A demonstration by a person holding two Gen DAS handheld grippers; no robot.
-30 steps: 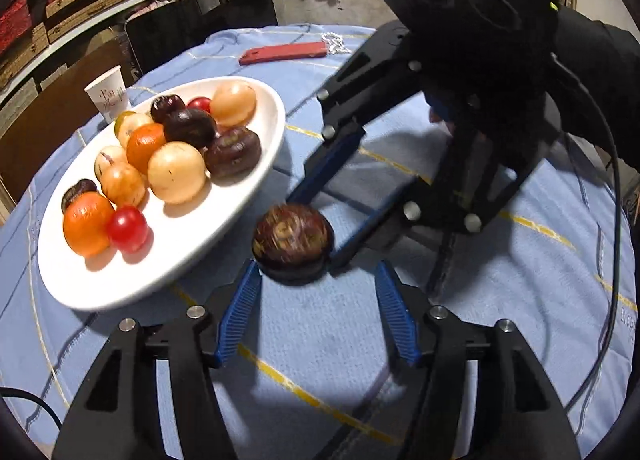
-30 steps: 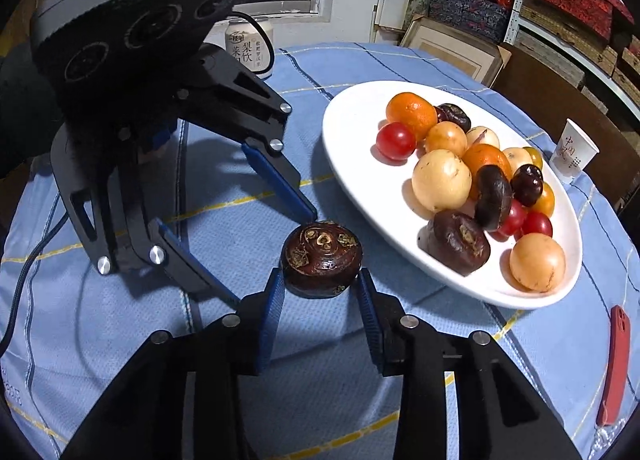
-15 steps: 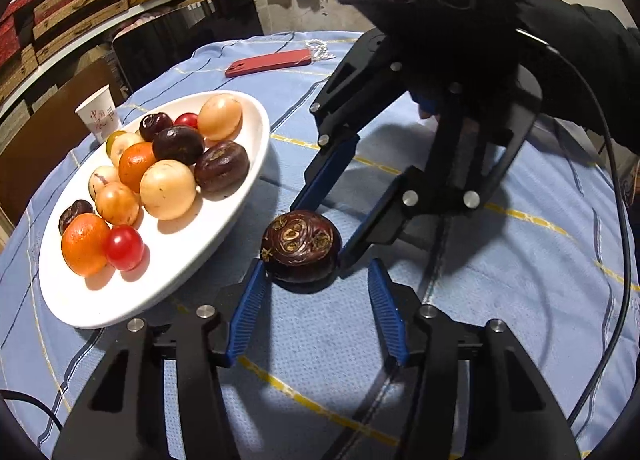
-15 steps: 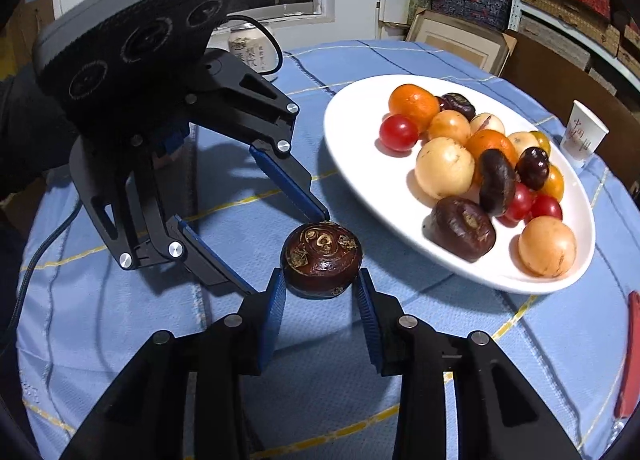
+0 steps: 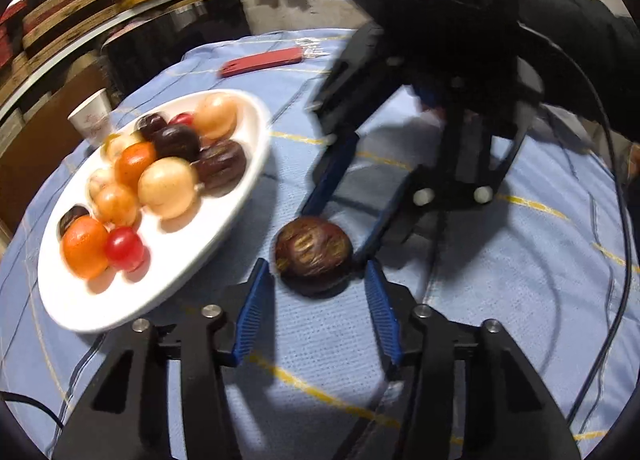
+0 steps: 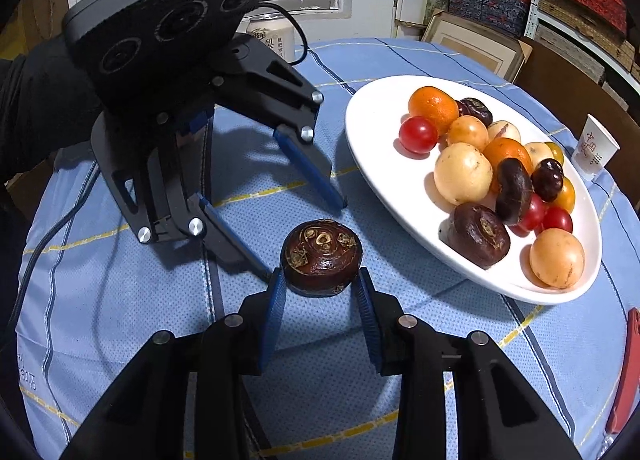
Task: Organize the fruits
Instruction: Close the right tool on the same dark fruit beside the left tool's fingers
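Pinching a dark brown round fruit (image 6: pixel 321 258) between its blue fingers (image 6: pixel 276 300), the right gripper (image 6: pixel 320 288) holds it just above the blue cloth of the bench (image 6: pixel 120 300), just beside the near edge of the white plate (image 6: pixel 372 148) full of fruits. The left gripper (image 5: pixel 316 284) faces it from the opposite side; its fingers (image 5: pixel 256 300) have just been closing around the same fruit but stand spread, not touching it.
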